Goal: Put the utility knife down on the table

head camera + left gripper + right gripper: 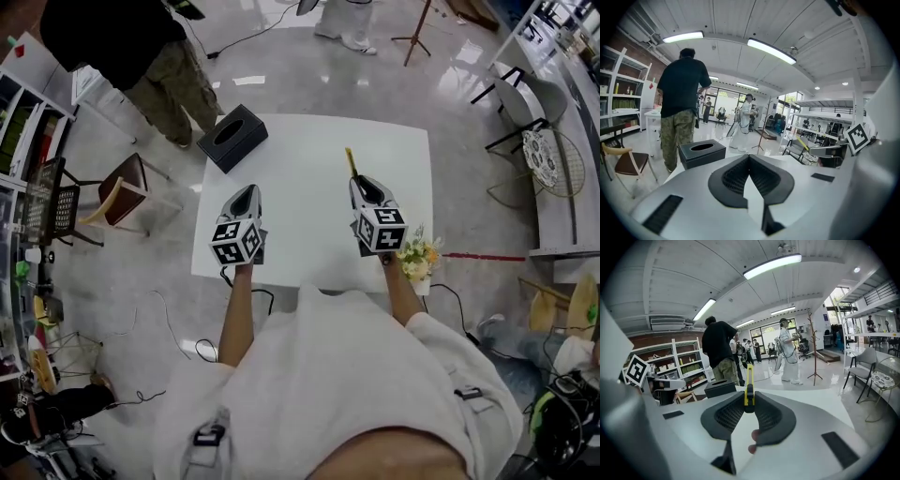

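A yellow utility knife [350,161] sticks forward out of my right gripper [361,184], which is shut on it above the right half of the white table [309,150]. In the right gripper view the knife [749,380] stands upright, pinched between the dark pads [731,416], and a fingertip shows in the gap below. My left gripper [246,193] hovers over the table's left half, shut with nothing in it; its tips meet [749,157]. From the left gripper view the knife [802,142] shows far to the right.
A black tissue box [232,137] sits on the table's far left corner. A small bunch of flowers [418,253] lies at the near right edge. A person in a black top [141,47] stands beyond the box, beside a wooden chair [122,187]. More chairs [525,103] stand at right.
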Demonstrator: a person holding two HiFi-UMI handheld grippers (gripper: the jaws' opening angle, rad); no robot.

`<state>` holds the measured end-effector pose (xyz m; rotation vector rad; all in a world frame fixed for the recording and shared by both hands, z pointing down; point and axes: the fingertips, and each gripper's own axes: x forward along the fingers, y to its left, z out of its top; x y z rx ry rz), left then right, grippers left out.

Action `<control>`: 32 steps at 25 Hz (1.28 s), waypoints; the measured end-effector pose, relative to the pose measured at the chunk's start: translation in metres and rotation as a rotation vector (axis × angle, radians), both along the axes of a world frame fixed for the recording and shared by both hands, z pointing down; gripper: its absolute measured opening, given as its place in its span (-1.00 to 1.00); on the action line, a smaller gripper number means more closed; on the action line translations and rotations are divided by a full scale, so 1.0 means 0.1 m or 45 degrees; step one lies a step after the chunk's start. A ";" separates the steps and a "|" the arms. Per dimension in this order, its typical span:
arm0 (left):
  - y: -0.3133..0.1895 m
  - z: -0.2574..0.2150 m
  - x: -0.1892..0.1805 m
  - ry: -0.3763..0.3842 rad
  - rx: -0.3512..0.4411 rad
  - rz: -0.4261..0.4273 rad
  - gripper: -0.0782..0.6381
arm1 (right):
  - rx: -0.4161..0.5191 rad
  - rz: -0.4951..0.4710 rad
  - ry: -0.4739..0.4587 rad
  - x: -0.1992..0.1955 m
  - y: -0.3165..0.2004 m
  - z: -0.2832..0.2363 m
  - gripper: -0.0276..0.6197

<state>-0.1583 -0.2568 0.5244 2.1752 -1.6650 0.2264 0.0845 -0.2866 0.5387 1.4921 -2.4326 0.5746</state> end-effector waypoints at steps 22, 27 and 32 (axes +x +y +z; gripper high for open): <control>-0.30 0.51 -0.10 0.012 -0.169 -0.032 -0.73 | -0.204 -0.079 0.011 -0.28 -0.29 0.66 -0.66; -0.38 0.71 -0.09 0.052 -0.216 0.017 -0.73 | -0.252 -0.054 0.056 -0.34 -0.27 0.78 -0.66; -0.44 0.93 -0.11 0.086 -0.277 0.060 -0.73 | -0.306 -0.040 0.098 -0.43 -0.29 0.90 -0.66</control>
